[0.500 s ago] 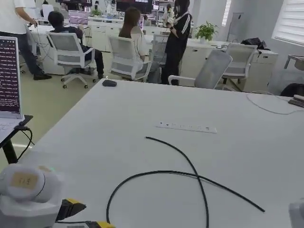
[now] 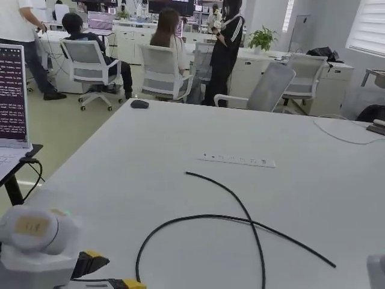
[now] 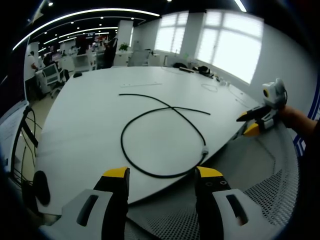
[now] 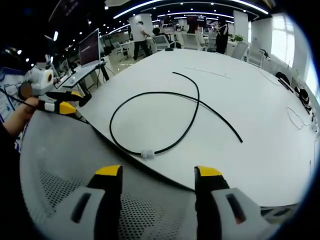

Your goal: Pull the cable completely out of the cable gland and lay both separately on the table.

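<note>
Far left, a laptop (image 2: 12,96) is glowing on a side stand off the table (image 2: 120,174). You're holding the left gripper (image 3: 162,174) low, just off the table's near edge, jaws standing spread and gripping nothing. In the head view it's sitting at the bottom left corner. Under it a grey mesh surface (image 3: 260,200) is showing, maybe a chair seat, but I can't tell for sure.

The cable (image 3: 150,112), black, is lying on the table ahead of you. It's making one big loop and crossing over itself, with both free ends pointing away toward the far side. The gland (image 3: 204,149), a small pale piece, is sitting on the near side of that loop, close to the table edge. The cable is running through it and coming out on both sides. The gland is lying between the two grippers and touching neither.

Beyond the loop a white power strip (image 2: 237,161) is lying flat, well apart from the cable. A mouse (image 2: 139,104) is resting near the far edge. People are sitting and standing at desks behind the table.

On the right, you're holding the right gripper (image 4: 158,172) off the same edge, jaws also standing spread, gripping nothing and pointing toward the gland. Your hand (image 3: 292,116) is wrapping around it in the left gripper view.
</note>
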Demonstrator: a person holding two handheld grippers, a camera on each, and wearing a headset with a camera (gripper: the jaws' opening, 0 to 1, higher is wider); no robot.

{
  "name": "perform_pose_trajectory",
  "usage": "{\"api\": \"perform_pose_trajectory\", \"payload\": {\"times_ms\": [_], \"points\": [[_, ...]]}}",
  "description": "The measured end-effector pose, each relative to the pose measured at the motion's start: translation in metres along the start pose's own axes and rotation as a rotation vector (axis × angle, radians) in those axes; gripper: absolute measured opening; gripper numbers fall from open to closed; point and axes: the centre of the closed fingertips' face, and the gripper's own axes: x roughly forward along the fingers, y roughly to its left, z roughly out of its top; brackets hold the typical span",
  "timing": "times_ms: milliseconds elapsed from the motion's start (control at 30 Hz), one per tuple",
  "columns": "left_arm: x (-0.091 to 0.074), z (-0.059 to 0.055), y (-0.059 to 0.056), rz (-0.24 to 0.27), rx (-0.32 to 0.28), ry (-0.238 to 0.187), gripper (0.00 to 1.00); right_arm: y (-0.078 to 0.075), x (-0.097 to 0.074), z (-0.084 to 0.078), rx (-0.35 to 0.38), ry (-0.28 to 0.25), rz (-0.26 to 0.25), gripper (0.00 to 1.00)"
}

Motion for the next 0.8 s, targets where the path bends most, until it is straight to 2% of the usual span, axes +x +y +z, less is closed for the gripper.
{"api": "perform_pose_trajectory", "payload": {"times_ms": [800], "points": [[0.0004,-0.0018,0.0007,0.004,0.006,0.009,0.52,-0.0012,0.0002,-0.0008,0.005,0.002,-0.007,0.60]]}}
